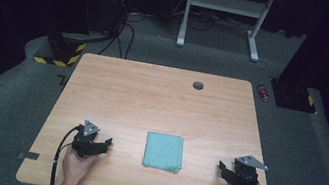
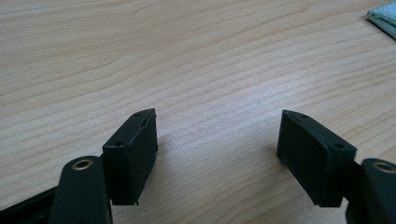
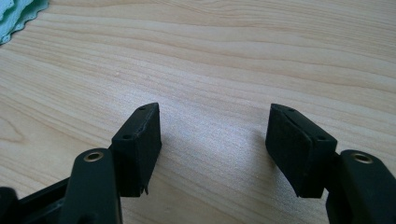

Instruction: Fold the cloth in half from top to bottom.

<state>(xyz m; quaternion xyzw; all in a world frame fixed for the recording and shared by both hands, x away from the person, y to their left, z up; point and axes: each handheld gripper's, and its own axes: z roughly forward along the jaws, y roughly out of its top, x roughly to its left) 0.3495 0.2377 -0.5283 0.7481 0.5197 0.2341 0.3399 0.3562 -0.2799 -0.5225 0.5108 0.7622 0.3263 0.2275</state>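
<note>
Nearest the desk's front edge, two hands are seen in the high view, each wrapped round a claw from behind, forearms entering from the bottom. The left claw [image 1: 102,144] is held low over the desk [image 1: 152,90] w/ its tips angled toward the middle; its jaws are spread, nothing betw. them. In the left claw view only bare wood grain is seen betw. the two black pads [image 2: 135,149]. The right claw [image 1: 223,169] is mirrored on the other side, tips turned inward, jaws released wide and empty; bare wood is likewise seen betw. its pads [image 3: 140,144].

A folded teal cloth [image 1: 163,151] is laid flat betw. the two claws, approx. centred, well apart from each, untouched. Its corner is caught at the upper right of the left claw view [image 2: 384,14] and upper left of the right claw view [image 3: 16,14].

Farther back, a small dark grommet [image 1: 198,85] is set in the desk near the far edge.
</note>
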